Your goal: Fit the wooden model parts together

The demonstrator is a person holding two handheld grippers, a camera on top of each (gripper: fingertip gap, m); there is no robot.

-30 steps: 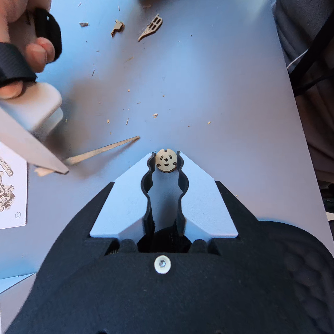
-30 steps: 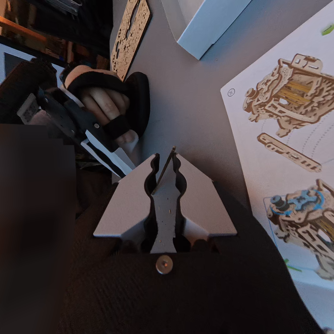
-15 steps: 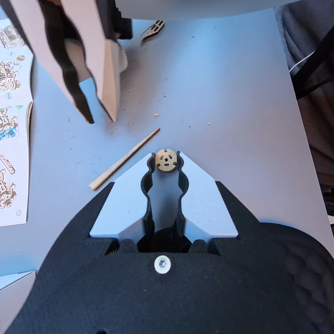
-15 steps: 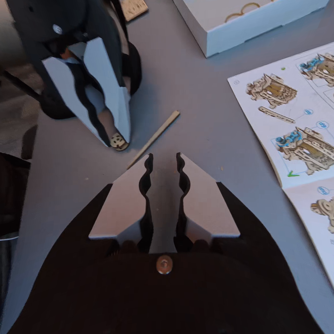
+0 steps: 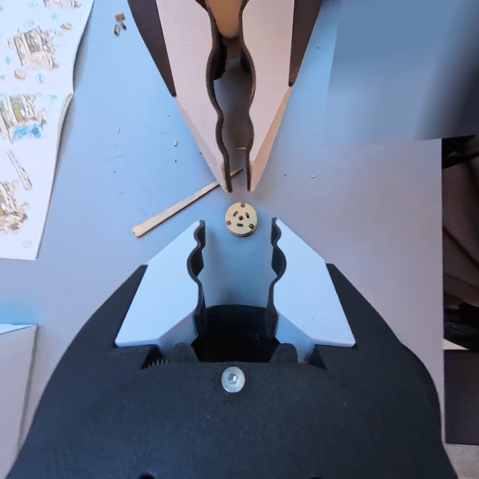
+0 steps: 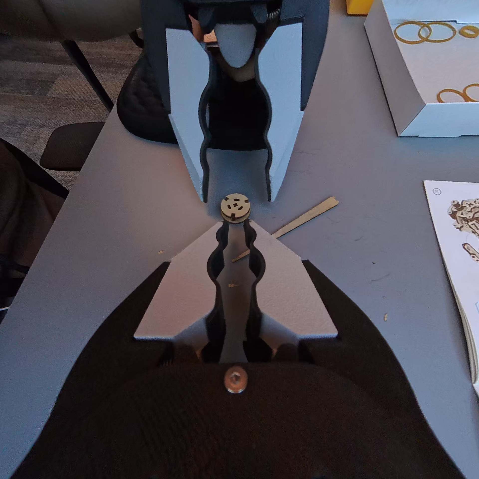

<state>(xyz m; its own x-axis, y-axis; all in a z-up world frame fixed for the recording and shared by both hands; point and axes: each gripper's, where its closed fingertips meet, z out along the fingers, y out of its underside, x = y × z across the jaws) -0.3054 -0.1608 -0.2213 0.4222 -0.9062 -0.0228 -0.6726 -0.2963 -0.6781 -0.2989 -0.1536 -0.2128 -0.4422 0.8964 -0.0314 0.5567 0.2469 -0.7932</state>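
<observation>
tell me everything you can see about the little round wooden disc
The disc is small, round and pale tan, apparently thin laser-cut wood stacked in two layers, as the right wrist view shows at its edge. Its top face has a small square centre hole, short curved slots around it, and notches in the rim. It lies flat on the grey table, between the two grippers' tips. The left gripper is open around it without touching; the right gripper sits just short of it.

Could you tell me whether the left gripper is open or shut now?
Open: the left gripper has a wide gap, and the wooden disc lies free on the table.
</observation>
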